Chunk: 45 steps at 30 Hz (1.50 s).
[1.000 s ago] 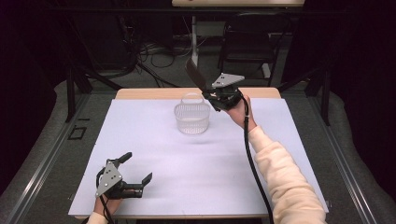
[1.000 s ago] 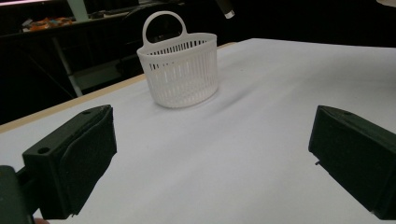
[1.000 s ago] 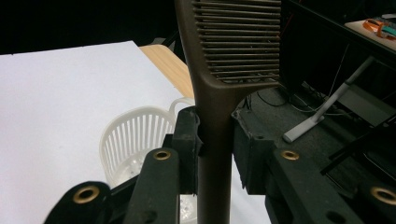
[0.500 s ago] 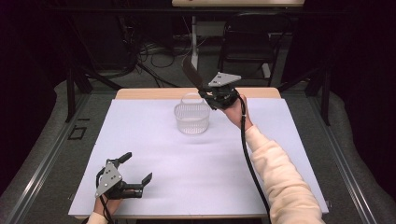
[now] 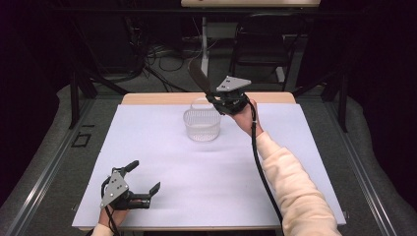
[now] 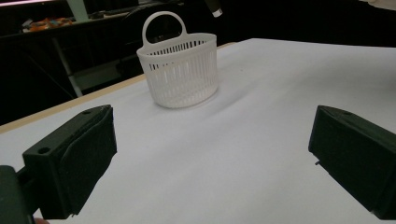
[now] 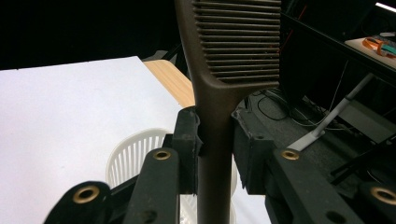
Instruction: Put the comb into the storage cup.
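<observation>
Over on the left, the left claw [image 5: 142,184] rests low on the worktop [image 5: 162,147] near the person's edge, jaws spread wide with nothing between them. Ahead of it, well apart, stands the basket [image 6: 180,74], upright, its looped handle at the back.

Moving right, the right claw [image 5: 215,98] hangs just above and behind the basket [image 5: 202,124], at the far rim side. It is pinching a brown comb [image 5: 199,76] by the narrow handle, the pads pressed on either side of it just under where the toothed part widens [image 7: 233,42]. From the right gripper view the handle runs straight down between the jaws toward the basket's opening [image 7: 135,154] below.

The comb's long axis runs up and away from the claw: the toothed end points up and leans off to the claw's left and toward the far side of the worktop, while the handle end points down at the basket. It is tilted, not plumb.

What could go wrong, as I see it: the basket is light and nobody is steadying it, since the left claw is well away. If the handle end comes down on the rim or the loop instead of inside, the basket may tip or skid. The grip is near the comb's middle on a smooth, slim handle, so it could swivel between the pads. Let go while it leans this much, and the long toothed end may overhang the rim and lever the comb, or the basket, over.
</observation>
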Tool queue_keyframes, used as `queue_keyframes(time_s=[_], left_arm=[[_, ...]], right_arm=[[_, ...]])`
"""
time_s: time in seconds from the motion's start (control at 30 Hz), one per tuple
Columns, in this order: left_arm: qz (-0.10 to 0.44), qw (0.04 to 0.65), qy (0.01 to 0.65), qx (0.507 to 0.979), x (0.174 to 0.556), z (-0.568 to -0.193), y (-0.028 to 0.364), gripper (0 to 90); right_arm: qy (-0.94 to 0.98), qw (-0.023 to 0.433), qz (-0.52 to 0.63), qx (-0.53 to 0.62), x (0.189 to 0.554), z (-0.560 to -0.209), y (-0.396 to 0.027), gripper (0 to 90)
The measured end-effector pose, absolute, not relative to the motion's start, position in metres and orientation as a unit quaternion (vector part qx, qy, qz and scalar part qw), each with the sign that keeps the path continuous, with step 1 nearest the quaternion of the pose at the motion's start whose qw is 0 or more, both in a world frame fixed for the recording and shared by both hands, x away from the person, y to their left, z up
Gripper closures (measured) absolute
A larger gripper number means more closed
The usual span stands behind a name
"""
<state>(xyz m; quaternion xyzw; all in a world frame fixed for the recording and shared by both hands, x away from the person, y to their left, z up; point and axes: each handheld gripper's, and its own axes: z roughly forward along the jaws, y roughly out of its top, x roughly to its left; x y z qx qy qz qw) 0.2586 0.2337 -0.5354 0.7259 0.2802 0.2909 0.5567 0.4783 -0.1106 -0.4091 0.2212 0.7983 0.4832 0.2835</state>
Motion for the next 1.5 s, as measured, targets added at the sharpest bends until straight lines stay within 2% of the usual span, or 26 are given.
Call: queue_keyframes(time_s=[1.5], left_arm=[[0.294, 0.558, 0.282, 0.723, 0.259, -0.535, 0.234, 0.9]], right_arm=[[0.805, 0.280, 0.480, 0.209, 0.483, -0.419, -0.091, 72.2]])
